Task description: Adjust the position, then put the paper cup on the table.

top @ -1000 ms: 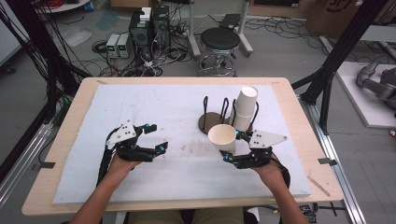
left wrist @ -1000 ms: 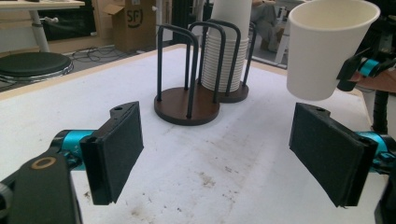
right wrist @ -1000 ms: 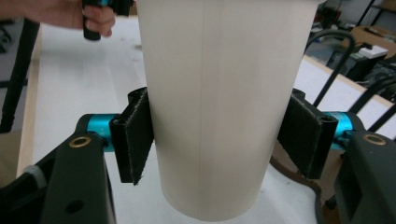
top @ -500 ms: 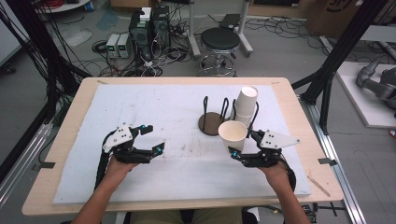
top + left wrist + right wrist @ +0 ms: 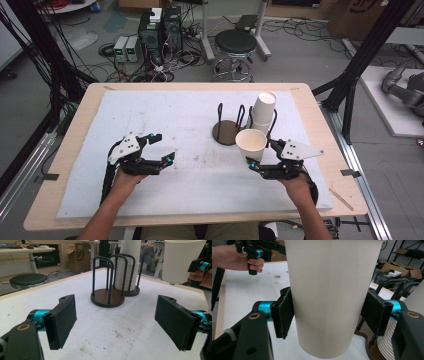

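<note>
Right hand-held gripper (image 5: 256, 159), clamped on the plain white paper cup (image 5: 251, 144), has carried it rightward toward the bench's right edge, clear of the black wire cup holder (image 5: 231, 125). Left hand-held gripper (image 5: 161, 147) waits open; a handover or placement seems next.

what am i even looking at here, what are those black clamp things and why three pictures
A person sits at a table holding one hand-held gripper in each hand: two black padded jaws worked by hand. The high view looks down from above; the other two pictures come from cameras riding on each gripper. The right hand-held gripper is clamped on a single paper cup, lifted off the white mat. The left hand-held gripper is open and holds nothing. On the mat stand an empty cup holder and a second holder with a stack of cups.
</note>
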The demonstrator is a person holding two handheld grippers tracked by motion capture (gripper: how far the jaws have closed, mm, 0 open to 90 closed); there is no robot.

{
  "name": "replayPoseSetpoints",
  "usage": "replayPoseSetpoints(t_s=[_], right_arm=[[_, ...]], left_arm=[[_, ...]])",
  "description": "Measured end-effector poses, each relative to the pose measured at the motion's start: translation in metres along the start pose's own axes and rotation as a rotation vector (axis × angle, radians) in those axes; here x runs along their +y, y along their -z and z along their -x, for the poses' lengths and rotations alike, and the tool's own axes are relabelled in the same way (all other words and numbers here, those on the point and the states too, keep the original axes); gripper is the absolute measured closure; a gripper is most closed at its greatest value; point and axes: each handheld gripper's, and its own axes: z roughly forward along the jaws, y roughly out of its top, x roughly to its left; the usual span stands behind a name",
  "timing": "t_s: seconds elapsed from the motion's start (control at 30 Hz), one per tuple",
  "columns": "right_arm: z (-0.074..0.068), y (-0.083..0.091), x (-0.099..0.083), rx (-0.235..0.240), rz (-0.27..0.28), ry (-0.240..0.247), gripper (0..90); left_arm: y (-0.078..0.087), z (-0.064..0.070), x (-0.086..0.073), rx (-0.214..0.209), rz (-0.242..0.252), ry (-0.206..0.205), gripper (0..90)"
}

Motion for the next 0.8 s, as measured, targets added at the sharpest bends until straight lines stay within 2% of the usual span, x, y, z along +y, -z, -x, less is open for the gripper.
replayPoseSetpoints(t_s=[0.4,0.8], right_arm=[[0.001,0.008,-0.003,-0.009,0.006,-0.003,32.3],[0.009,0.016,-0.013,-0.033,-0.017,-0.013,32.3]], left_arm=[[-0.003,0.0,-0.001,-0.012,-0.009,0.0,17.7],[-0.007,0.002,-0.002,-0.014,-0.018,-0.008,17.9]])
